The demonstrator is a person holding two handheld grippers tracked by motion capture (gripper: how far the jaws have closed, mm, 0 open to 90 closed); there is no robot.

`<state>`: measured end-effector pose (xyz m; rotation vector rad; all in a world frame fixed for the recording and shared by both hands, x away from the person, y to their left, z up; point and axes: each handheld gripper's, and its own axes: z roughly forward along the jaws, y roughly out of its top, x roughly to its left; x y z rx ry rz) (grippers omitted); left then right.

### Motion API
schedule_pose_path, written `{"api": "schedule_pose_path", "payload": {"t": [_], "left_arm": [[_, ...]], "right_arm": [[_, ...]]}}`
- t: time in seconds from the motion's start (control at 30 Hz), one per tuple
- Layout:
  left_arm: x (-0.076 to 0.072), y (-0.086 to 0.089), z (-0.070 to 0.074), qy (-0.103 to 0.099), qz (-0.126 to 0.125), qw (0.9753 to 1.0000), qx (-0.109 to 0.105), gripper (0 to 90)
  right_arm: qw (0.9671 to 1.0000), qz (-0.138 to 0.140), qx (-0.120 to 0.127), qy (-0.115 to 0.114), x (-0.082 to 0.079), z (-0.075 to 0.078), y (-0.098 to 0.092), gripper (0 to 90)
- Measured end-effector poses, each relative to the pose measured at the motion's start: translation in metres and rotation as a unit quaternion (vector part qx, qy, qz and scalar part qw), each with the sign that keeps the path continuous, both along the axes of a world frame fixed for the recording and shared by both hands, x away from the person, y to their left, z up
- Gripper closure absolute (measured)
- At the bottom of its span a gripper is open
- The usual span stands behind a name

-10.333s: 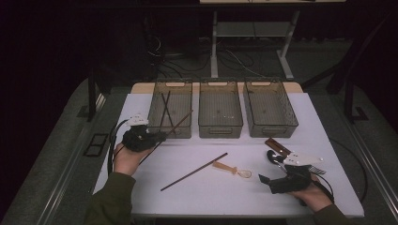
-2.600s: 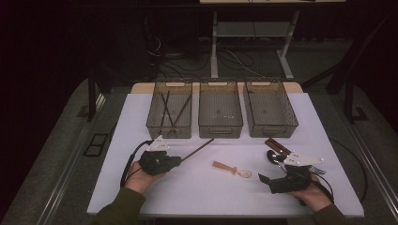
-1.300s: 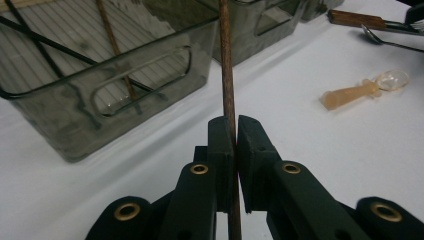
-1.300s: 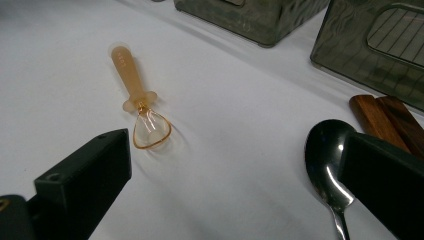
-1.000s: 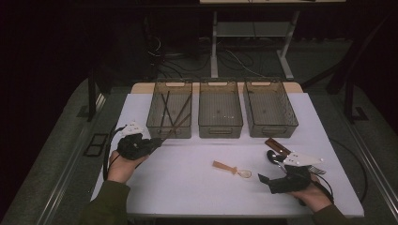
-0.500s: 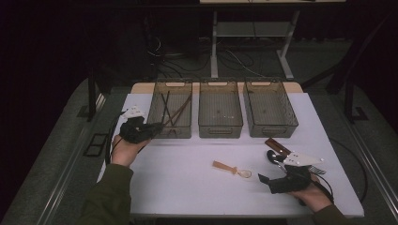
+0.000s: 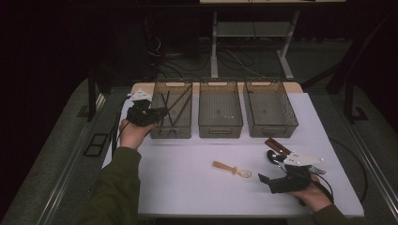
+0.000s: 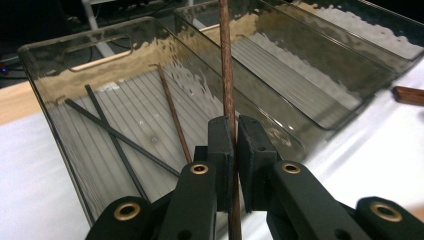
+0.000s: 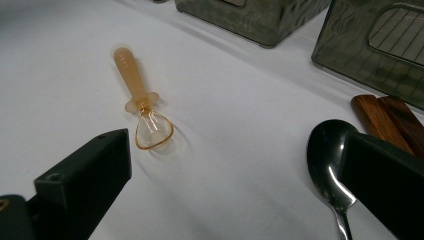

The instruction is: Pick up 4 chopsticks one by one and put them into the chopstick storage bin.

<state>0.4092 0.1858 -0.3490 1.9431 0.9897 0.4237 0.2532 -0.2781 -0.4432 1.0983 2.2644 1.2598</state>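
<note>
My left gripper (image 7: 157, 112) hovers at the left edge of the left bin (image 7: 171, 133), shut on a brown chopstick (image 7: 180, 98) that slants up over that bin. In the left gripper view the brown chopstick (image 8: 226, 65) runs straight up between the closed jaws of the left gripper (image 8: 231, 125). Below it, black chopsticks (image 8: 117, 137) and another brown one (image 8: 172, 112) lie on the bin's floor. My right gripper (image 7: 263, 180) rests on the table at the front right, open and holding nothing. Ahead of the right gripper (image 9: 237, 150) lies a small amber spoon (image 9: 142, 107).
Two more grey bins, a middle bin (image 7: 220, 127) and a right bin (image 7: 271, 130), stand in the same row. A metal spoon (image 7: 273, 157) and wooden-handled pieces (image 7: 277, 146) lie just beyond the right gripper. The amber spoon (image 7: 232, 169) lies mid-table on the white mat (image 7: 187, 187).
My left hand has carried the brown chopstick from the table's left side up and forward, to the left bin's edge. The right gripper has stayed put.
</note>
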Motion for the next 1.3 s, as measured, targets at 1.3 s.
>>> {"api": "schedule_pose_path", "payload": {"t": [1.3], "left_arm": [[0.069,-0.030,-0.034,0.052,0.088,0.9935,0.051,80.8]], "right_arm": [[0.9999,-0.003,0.010,0.002,-0.002,0.002,-0.002,0.4]]}}
